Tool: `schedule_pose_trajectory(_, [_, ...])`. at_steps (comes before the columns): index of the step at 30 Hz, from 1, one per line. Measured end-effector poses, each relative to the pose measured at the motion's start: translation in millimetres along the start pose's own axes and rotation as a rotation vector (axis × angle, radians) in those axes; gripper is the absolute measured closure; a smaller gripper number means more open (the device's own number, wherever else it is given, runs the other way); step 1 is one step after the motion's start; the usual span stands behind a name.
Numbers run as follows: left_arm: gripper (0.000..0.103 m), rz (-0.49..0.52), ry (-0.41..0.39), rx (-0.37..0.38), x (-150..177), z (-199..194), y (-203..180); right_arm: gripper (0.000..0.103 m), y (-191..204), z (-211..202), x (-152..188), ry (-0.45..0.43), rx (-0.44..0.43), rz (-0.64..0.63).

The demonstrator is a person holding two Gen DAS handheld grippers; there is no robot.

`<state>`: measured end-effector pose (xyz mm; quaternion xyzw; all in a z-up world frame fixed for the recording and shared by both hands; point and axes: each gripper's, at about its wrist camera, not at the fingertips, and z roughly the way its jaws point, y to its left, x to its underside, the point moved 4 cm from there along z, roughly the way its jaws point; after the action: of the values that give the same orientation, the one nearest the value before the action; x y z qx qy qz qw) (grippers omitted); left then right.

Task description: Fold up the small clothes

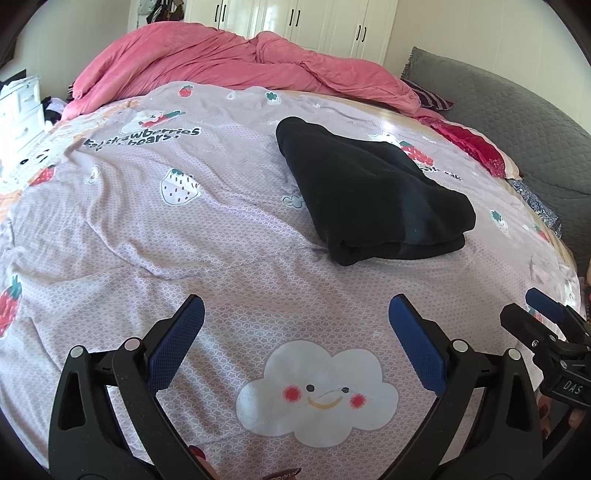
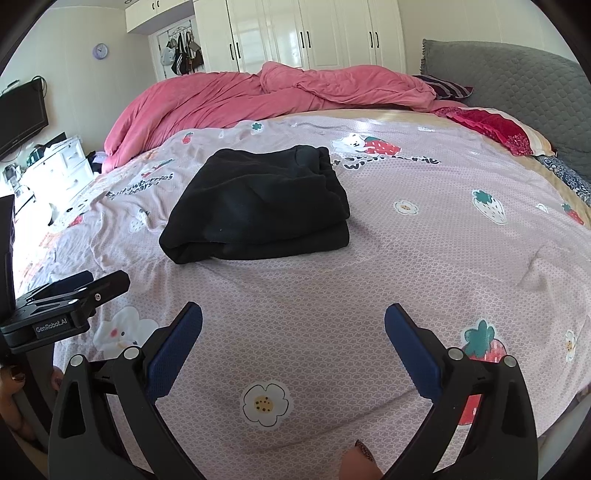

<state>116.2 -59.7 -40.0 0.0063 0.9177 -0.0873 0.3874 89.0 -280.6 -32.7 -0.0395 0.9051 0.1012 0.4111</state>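
A black garment [image 1: 369, 192] lies folded into a thick bundle on the lilac printed bedsheet [image 1: 184, 229], its folded edge toward me. In the right wrist view the same black garment [image 2: 258, 206] sits left of centre on the bedsheet [image 2: 406, 258]. My left gripper [image 1: 295, 317] hangs open over the sheet, well short of the garment, nothing between its blue pads. My right gripper [image 2: 293, 321] is open too, empty, nearer than the garment. Each gripper shows at the edge of the other's view: the right gripper [image 1: 543, 317], the left gripper [image 2: 74, 291].
A crumpled pink duvet [image 1: 229, 62] is heaped along the far side of the bed. Grey padded headboard [image 1: 517, 122] and red pillows [image 1: 476, 144] are at the right. White drawers [image 2: 55, 166] stand left of the bed, and wardrobes [image 2: 306, 33] line the back wall.
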Motion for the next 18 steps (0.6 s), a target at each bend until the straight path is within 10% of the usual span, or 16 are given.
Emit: schedule_pose_trajectory(18, [0.009, -0.01, 0.009, 0.021, -0.2, -1.9, 0.4, 0.004, 1.5, -1.2, 1.2, 0.004, 0.007, 0.004])
